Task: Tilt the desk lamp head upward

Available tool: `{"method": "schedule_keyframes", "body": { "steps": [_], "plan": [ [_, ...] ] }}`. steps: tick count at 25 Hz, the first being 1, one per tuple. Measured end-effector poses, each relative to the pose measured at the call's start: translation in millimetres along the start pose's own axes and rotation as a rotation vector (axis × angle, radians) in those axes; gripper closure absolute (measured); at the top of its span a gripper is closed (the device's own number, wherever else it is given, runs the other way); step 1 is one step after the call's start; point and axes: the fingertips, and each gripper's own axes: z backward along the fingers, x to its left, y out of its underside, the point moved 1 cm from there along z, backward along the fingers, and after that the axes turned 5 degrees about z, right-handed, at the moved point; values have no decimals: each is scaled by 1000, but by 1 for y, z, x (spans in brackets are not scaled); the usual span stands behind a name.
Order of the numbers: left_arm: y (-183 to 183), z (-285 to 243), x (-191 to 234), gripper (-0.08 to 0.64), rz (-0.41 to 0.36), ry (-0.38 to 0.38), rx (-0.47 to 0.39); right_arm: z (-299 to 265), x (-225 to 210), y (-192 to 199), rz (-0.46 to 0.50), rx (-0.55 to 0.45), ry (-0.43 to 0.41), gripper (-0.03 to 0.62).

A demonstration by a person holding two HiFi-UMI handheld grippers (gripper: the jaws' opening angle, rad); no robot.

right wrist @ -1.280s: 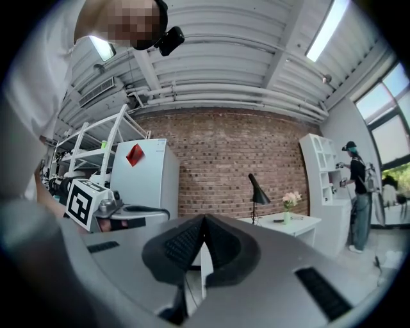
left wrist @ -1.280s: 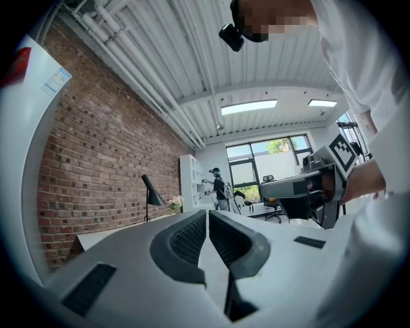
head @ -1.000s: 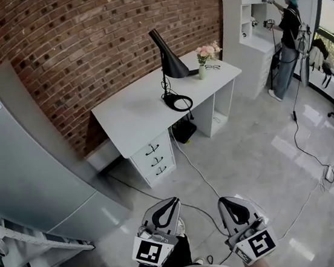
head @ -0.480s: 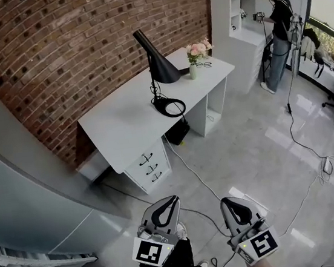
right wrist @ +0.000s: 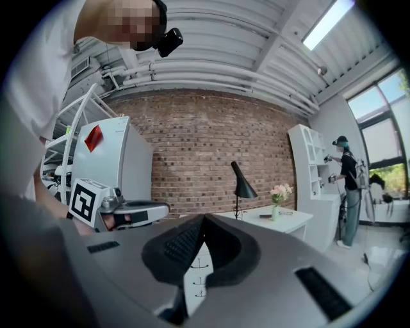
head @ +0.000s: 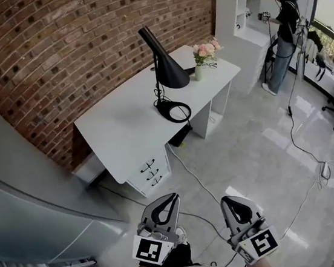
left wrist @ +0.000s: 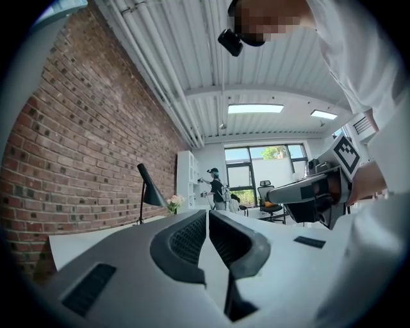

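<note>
Hanging low by the person's waist, the left gripper [head: 165, 204] and right gripper [head: 233, 203] each have their jaws pressed together on nothing, as nothing is within reach to grasp. The lamp [head: 168, 70] stands well ahead of both on the desk [head: 121, 130], its head angled downward, so an approach probably comes first.

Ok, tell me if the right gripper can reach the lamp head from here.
Probably not yet. The right gripper is held close in, while the lamp head stands over the desk across the floor. Nothing blocks the way; stepping closer should do.
</note>
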Motion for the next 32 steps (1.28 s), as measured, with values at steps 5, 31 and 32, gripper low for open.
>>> {"method": "schedule_keyframes", "body": {
  "steps": [5, 31, 32],
  "plan": [
    [-4, -20, 27, 540, 6, 22, -25, -37, -11, -8, 11, -2, 17, 580],
    [-4, -74, 119, 540, 51, 34, -58, -134, -33, -24, 49, 10, 52, 580],
    [-5, -76, 120, 540, 46, 34, -60, -136, -35, -25, 50, 7, 53, 580]
  ]
}}
